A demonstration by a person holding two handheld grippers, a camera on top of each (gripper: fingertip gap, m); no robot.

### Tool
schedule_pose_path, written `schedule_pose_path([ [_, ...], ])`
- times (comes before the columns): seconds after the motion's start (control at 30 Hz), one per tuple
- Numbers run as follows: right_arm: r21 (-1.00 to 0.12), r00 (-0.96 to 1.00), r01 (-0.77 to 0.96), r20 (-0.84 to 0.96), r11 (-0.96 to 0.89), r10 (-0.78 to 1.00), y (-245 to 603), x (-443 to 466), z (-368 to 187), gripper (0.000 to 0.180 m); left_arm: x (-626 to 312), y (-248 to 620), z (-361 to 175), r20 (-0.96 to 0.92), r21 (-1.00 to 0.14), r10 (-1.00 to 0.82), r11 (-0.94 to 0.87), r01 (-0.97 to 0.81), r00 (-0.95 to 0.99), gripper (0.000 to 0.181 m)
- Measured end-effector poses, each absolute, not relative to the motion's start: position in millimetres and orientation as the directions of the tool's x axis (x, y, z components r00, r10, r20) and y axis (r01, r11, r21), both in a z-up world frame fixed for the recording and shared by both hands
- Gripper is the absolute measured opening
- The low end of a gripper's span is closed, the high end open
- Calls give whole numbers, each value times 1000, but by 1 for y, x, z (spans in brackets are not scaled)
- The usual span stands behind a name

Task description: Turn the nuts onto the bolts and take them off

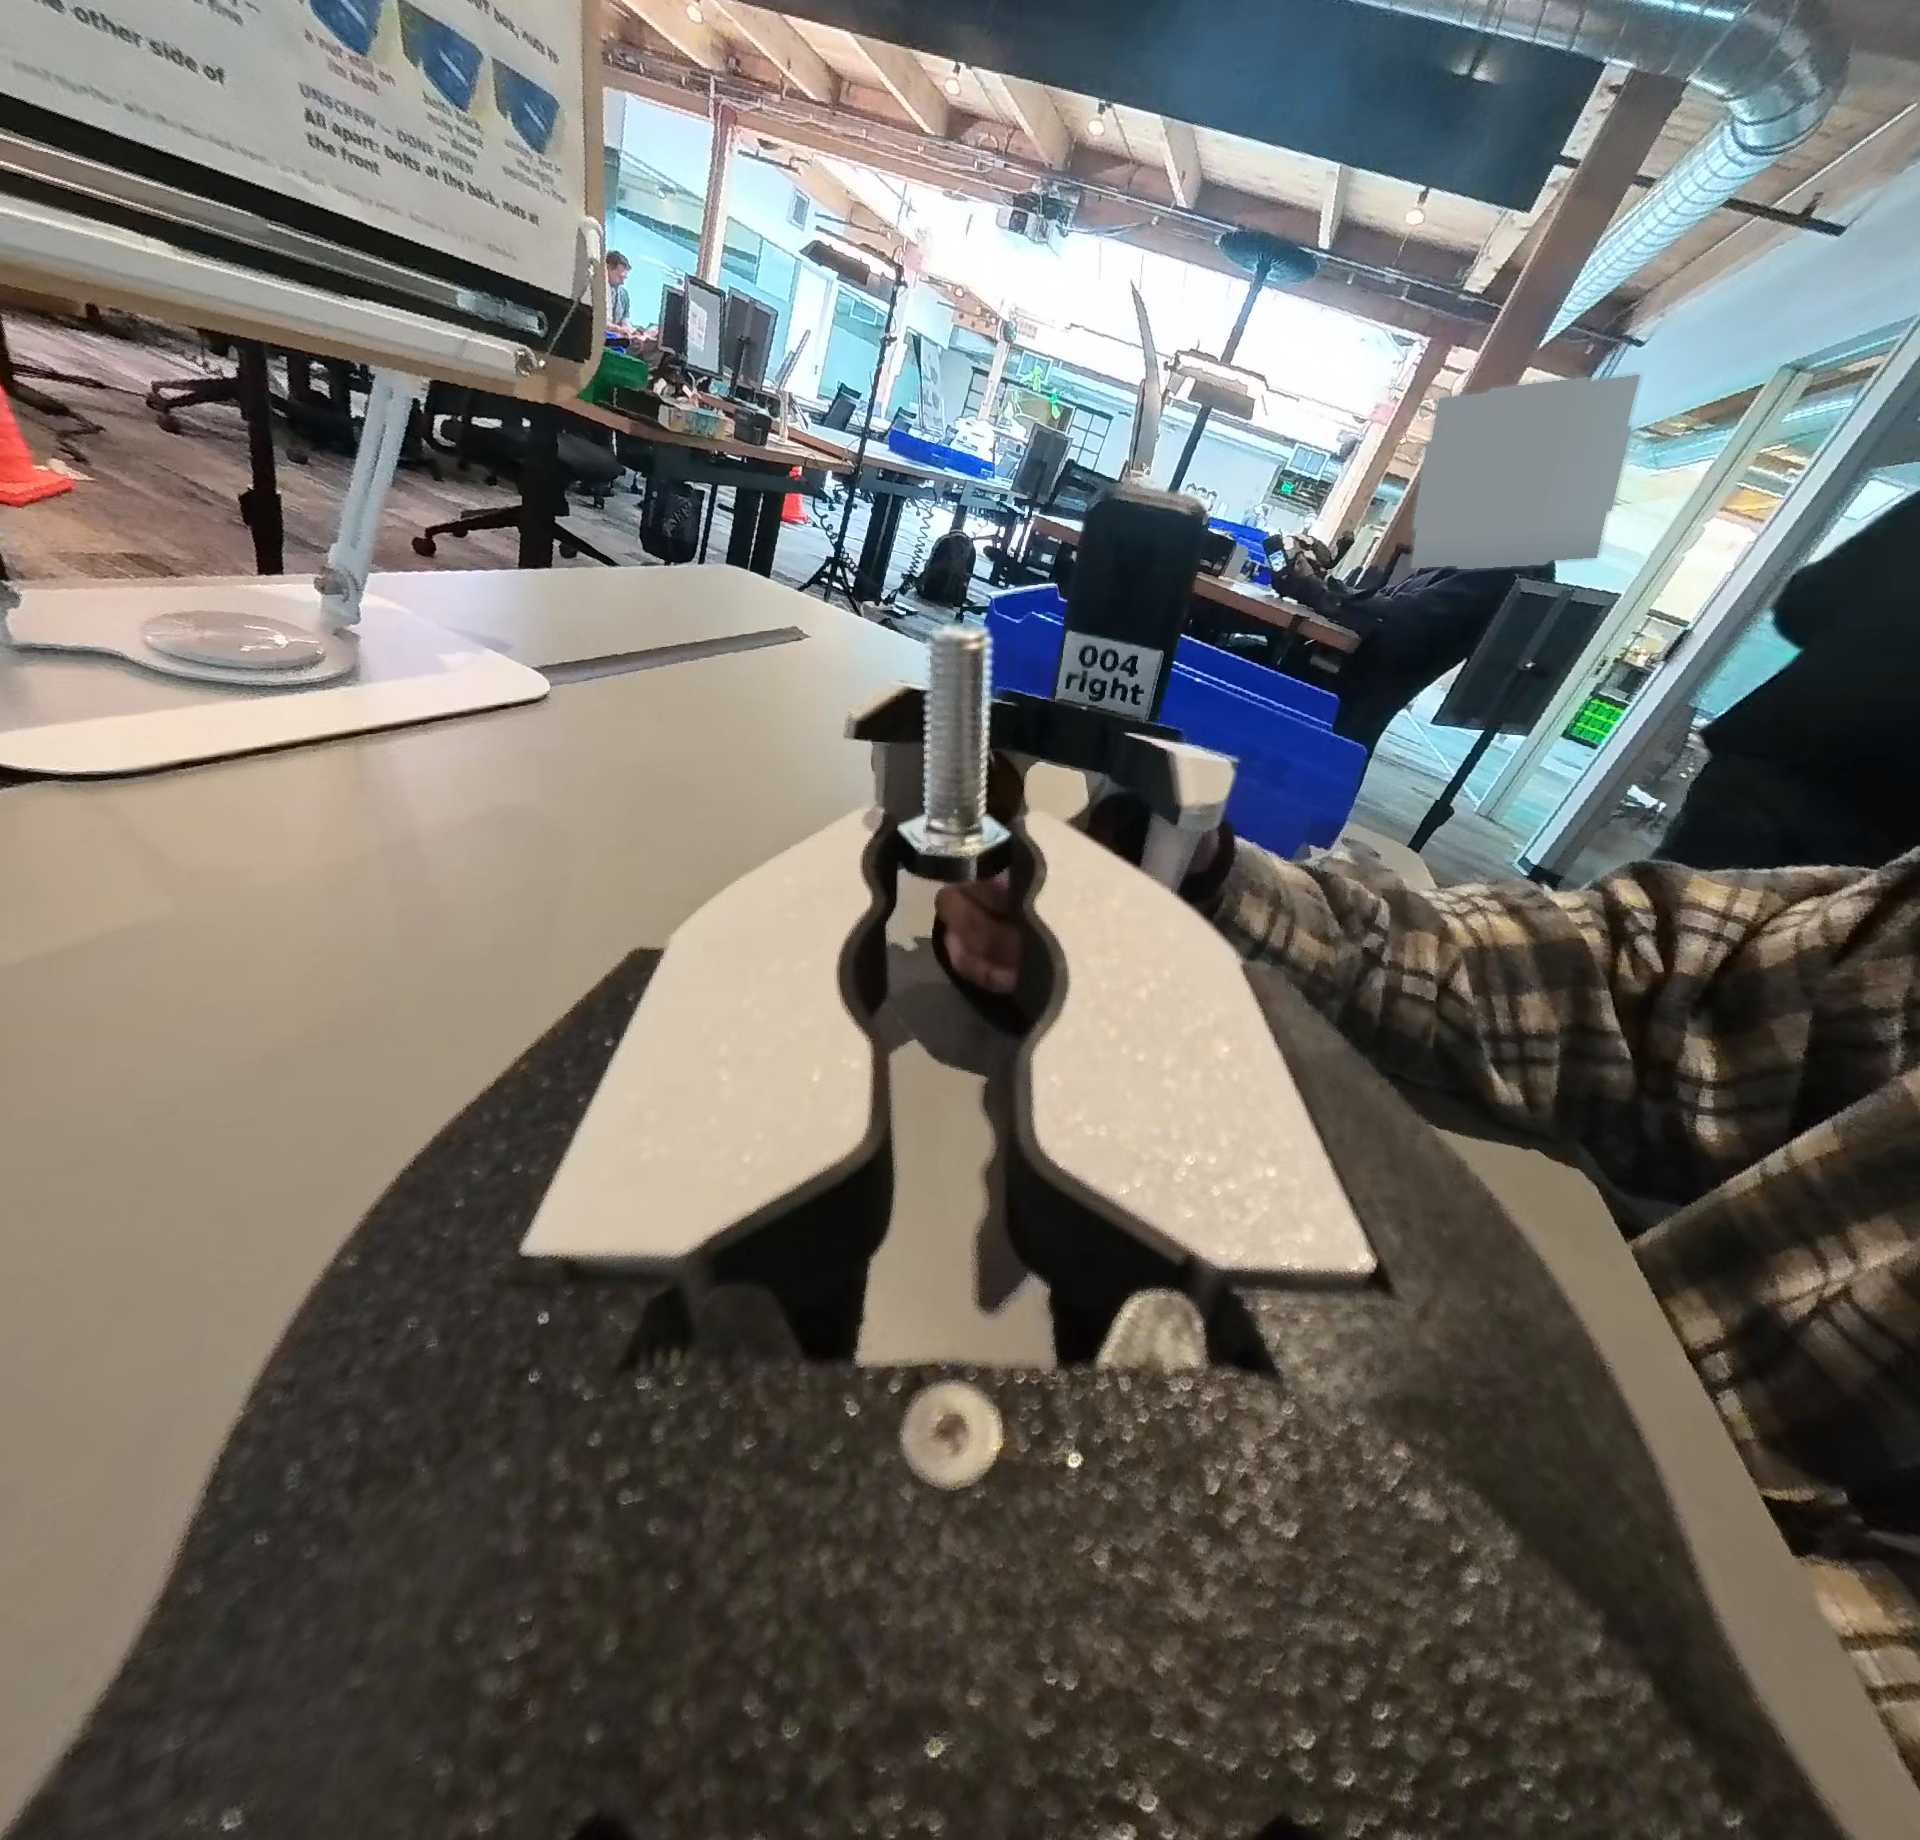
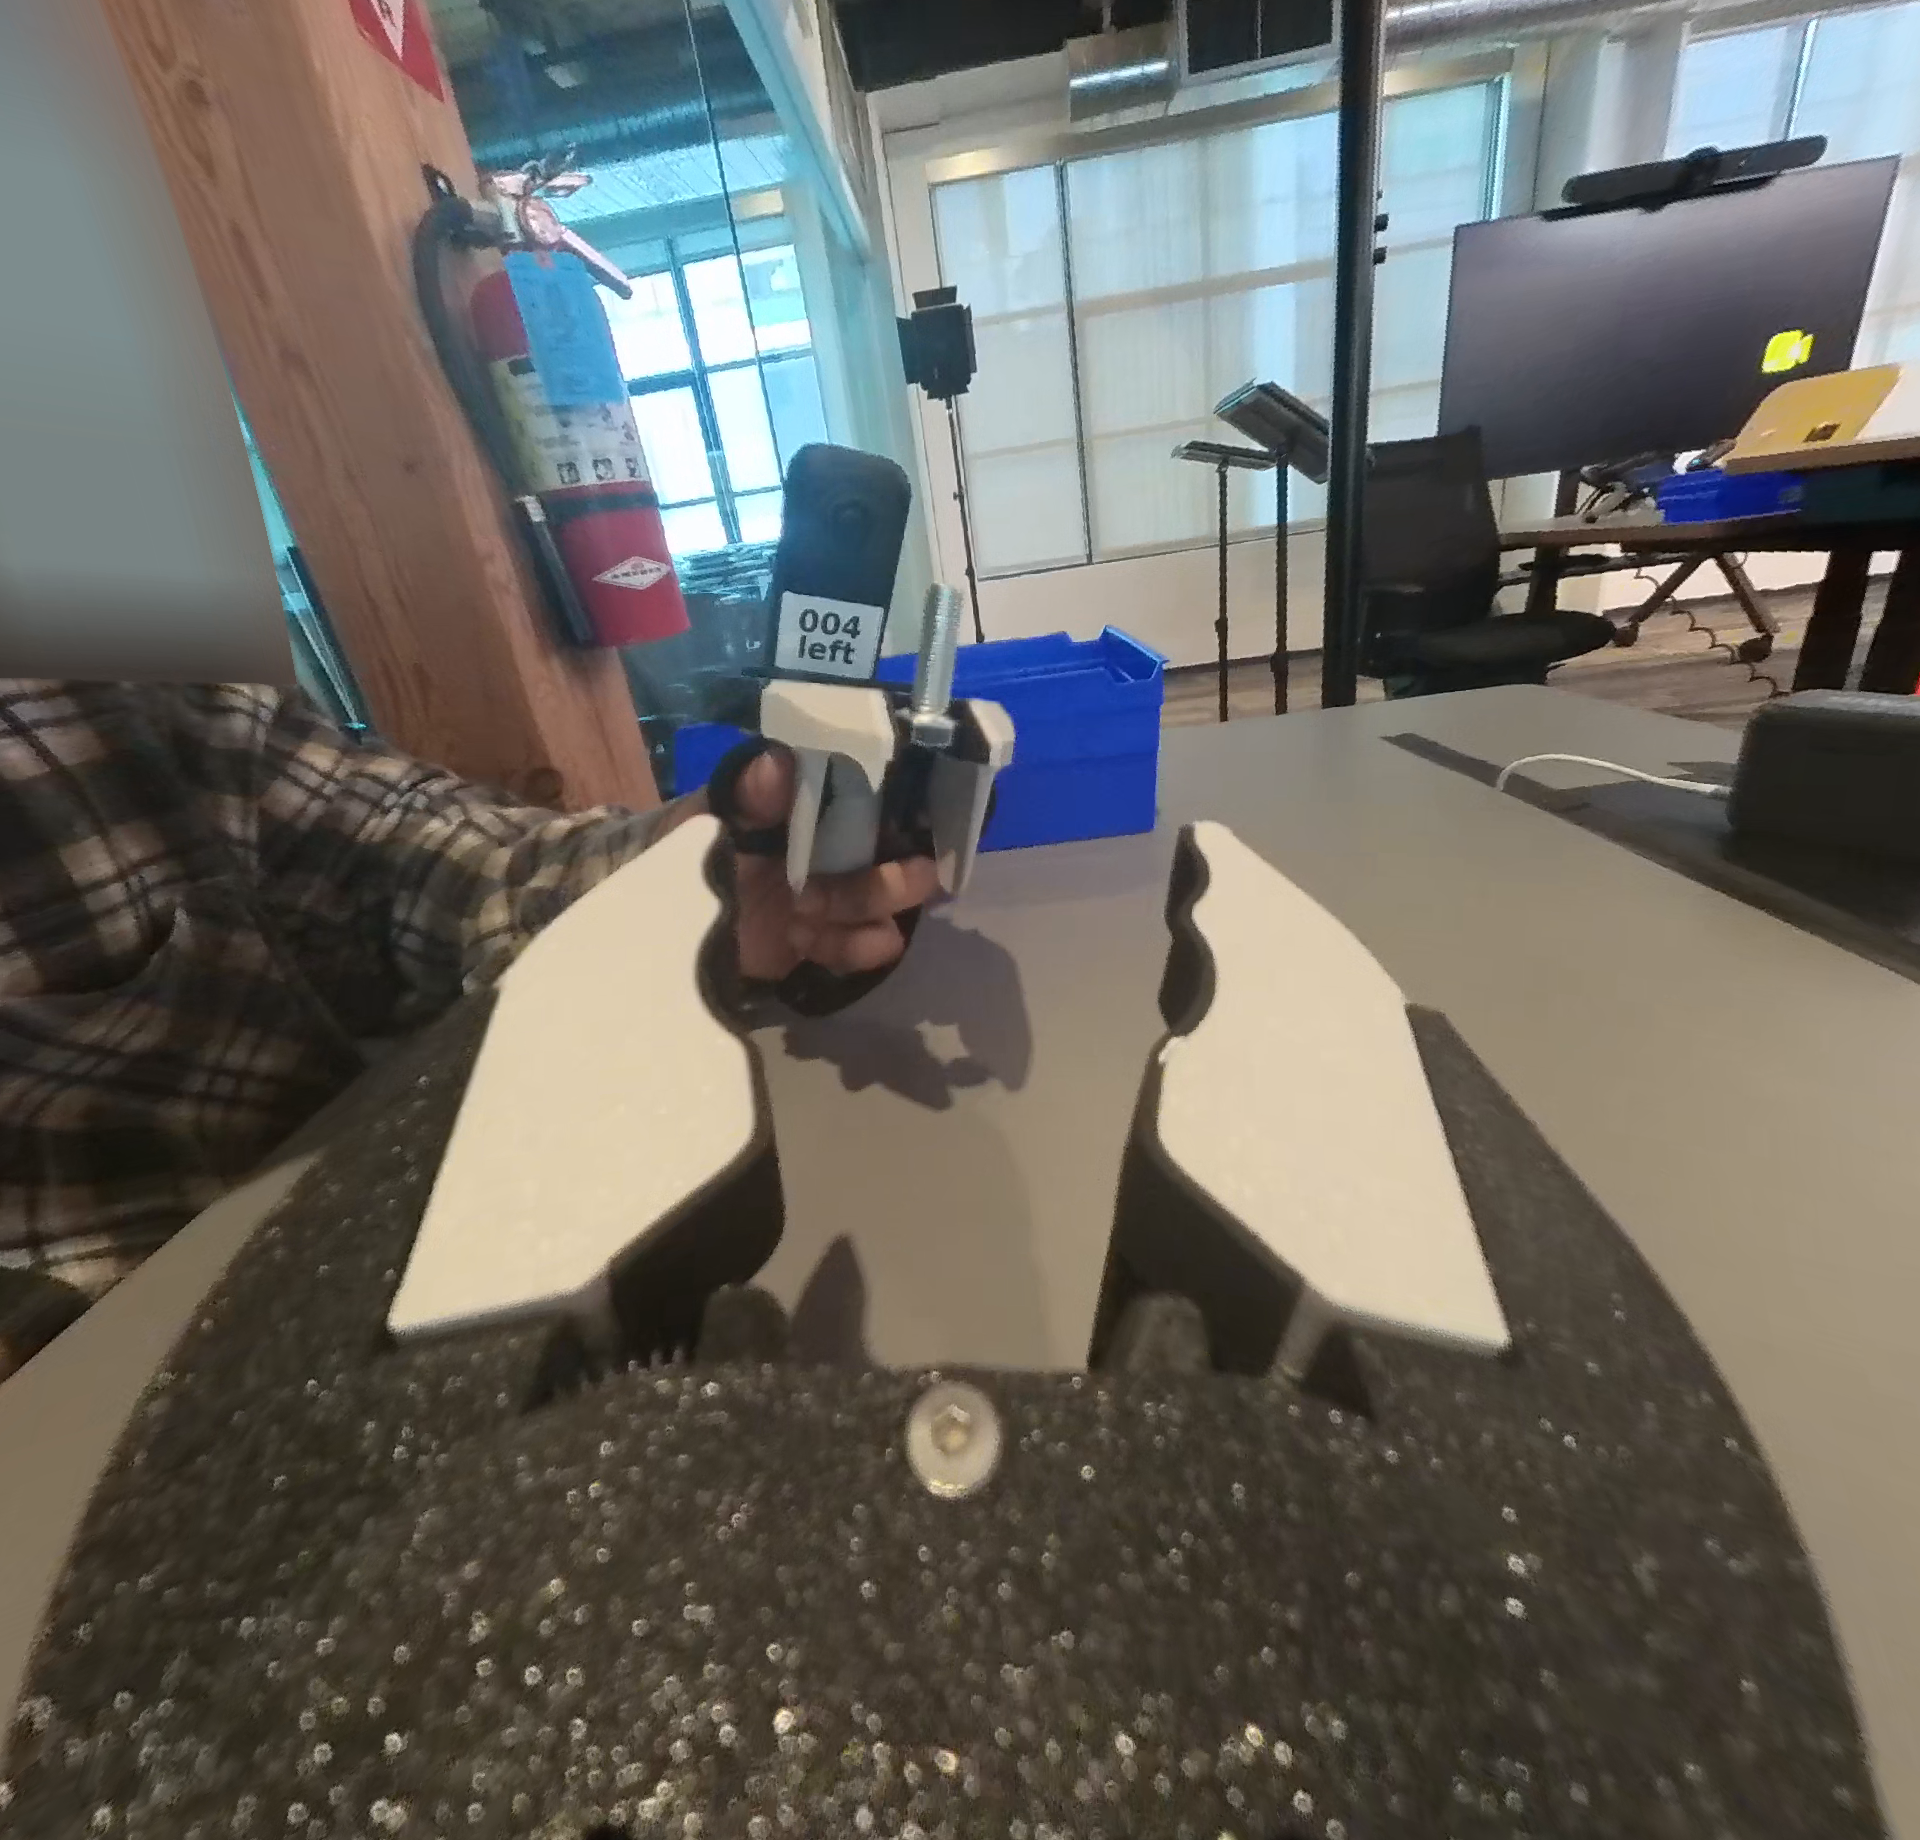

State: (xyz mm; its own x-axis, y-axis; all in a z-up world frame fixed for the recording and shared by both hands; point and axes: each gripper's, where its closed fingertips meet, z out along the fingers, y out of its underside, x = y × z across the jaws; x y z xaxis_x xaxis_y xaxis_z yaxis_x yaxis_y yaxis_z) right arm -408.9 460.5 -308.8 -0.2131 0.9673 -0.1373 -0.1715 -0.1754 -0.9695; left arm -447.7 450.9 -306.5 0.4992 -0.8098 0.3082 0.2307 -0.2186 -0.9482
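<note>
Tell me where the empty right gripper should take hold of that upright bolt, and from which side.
Judging by its pose, grip the bare threaded shaft of the bolt, well above the head. The left gripper already clamps the hex head at the bottom, so only the shaft stands free. Bring the open right gripper in level from the far side, facing the left one, one finger on each side of the shaft.

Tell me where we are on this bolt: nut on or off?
Done: the left tool is shut on the bolt by its hex head, threads pointing up and bare; no nut shows on it. In hand: the right tool is open and empty, facing the bolt from a short way off. Left: a nut to pick up; none is visible, and the inside of the blue bin is hidden.
</note>
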Motion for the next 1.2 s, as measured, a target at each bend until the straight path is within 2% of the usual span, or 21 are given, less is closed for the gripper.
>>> schedule_pose_path([
  [0.3, -986, -185, -112, -106, -128, 977, 462, -398, -297, 75, -449, 449, -303, 275, -959, -813, -191, 210, 514, 19],
  [0.4, -989, -125, 146, -22, -4, 992, 457, -370, -312, 72, -447, 447, -303, 247, -967, -820, -177, 181, 517, 19],
  [0.53, -857, -105, 502, 76, 119, 992, 437, -309, -355, 59, -440, 443, -306, 207, -978, -838, -162, 132, 504, 19],
  [0.63, -779, -114, 613, 76, 130, 991, 419, -282, -381, 50, -431, 439, -309, 187, -982, -854, -159, 99, 486, 19],
  [0.7, -740, -120, 657, 85, 143, 989, 411, -278, -395, 50, -426, 436, -312, 175, -985, -863, -153, 84, 474, 19],
  [0.77, -766, -108, 623, 116, 158, 987, 409, -288, -387, 48, -420, 432, -313, 157, -988, -876, -141, 71, 456, 19],
  [0.87, -861, -73, 487, 127, 147, 989, 410, -317, -346, 36, -407, 424, -317, 119, -993, -897, -116, 33, 426, 19],
  [0.97, -923, -73, 357, 124, 142, 990, 410, -347, -308, 35, -396, 416, -320, 83, -996, -915, -90, 1, 395, 20],
  [1.2, -938, -174, 297, 133, 180, 976, 400, -392, -290, 30, -386, 408, -324, 80, -995, -933, -94, -22, 351, 20],
])
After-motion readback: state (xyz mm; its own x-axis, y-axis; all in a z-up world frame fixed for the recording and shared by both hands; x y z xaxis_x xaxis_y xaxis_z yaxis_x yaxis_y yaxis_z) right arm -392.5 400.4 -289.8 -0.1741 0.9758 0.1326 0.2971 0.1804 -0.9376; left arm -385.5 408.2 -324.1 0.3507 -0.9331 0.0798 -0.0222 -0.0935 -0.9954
